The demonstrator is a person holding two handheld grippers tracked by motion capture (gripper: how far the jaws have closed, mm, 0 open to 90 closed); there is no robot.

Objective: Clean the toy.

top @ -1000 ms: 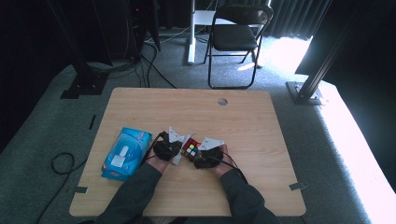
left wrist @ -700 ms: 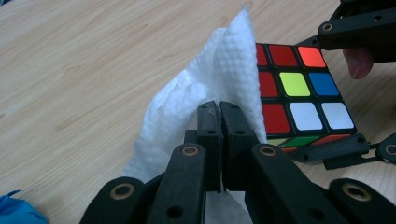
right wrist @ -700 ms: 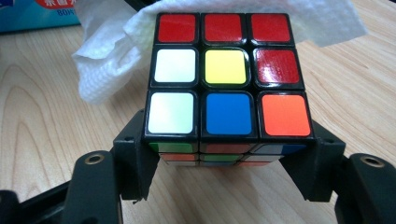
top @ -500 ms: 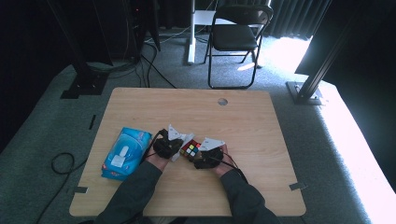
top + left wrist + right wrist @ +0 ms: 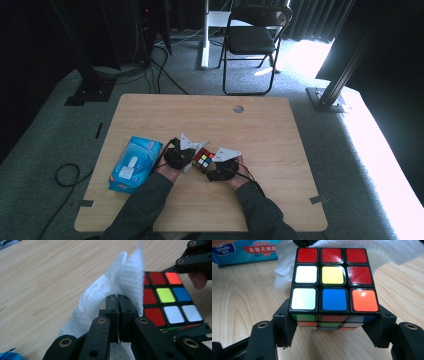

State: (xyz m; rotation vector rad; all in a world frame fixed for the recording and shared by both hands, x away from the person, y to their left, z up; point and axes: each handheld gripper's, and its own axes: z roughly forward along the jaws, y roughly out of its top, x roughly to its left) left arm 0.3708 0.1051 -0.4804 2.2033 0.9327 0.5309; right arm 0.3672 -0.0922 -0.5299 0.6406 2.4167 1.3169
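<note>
Two grippers, one cube, one wipe

Left gripper (image 5: pixel 117 298), pressed together, pinched the white wipe (image 5: pixel 130 280); right gripper (image 5: pixel 333 326) clamped the cube (image 5: pixel 333 280) at frame centre above the counter (image 5: pixel 280 130). Wiping well likely needed light strokes, cube held steady.

One cube (image 5: pixel 202 159) sits on one table (image 5: pixel 280 145), with one white wipe (image 5: pixel 105 297) touching the cube's left side and one blue wipe pack (image 5: pixel 134 164) farther left of it. Two grippers flank the cube, left (image 5: pixel 184 155) and right (image 5: pixel 216 167). One chair (image 5: pixel 252 40) stands beyond the table.
</note>
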